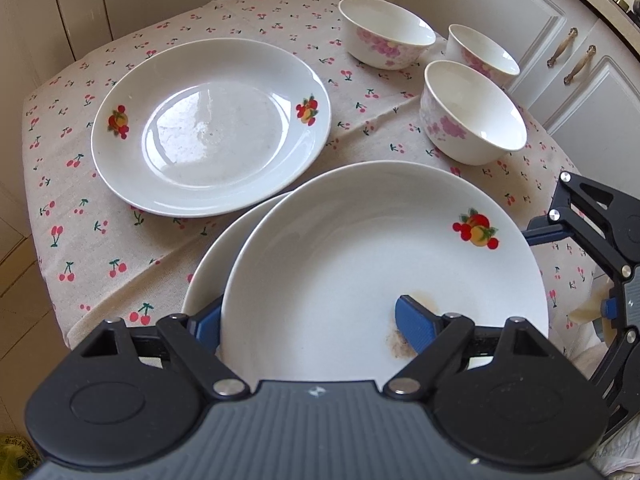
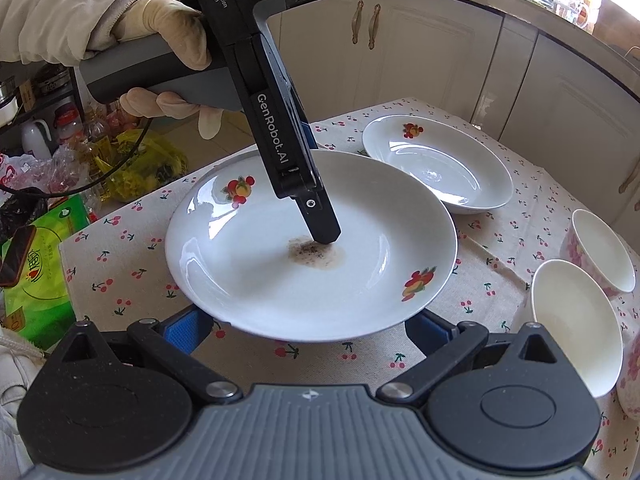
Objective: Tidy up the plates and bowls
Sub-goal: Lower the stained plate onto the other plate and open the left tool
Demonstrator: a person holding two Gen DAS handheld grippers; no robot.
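Note:
My left gripper (image 1: 310,326) is shut on the rim of a white fruit-print plate (image 1: 360,264), one finger under it and one inside by a brown stain. This plate sits over another white plate (image 1: 208,268). In the right wrist view the held plate (image 2: 280,280) shows the stain, with the left gripper's finger (image 2: 322,224) on it. My right gripper (image 2: 308,330) is open and empty, its fingers on either side of the plate's near edge. A third plate (image 1: 208,124) lies farther back, also in the right wrist view (image 2: 440,164). Three floral bowls (image 1: 472,116) stand at the right.
The cherry-print tablecloth (image 1: 100,220) covers a small table with edges close on all sides. White cabinets (image 1: 580,80) stand behind. Bags and bottles (image 2: 100,152) crowd the floor on the left. My right gripper's body (image 1: 592,232) shows at the right edge.

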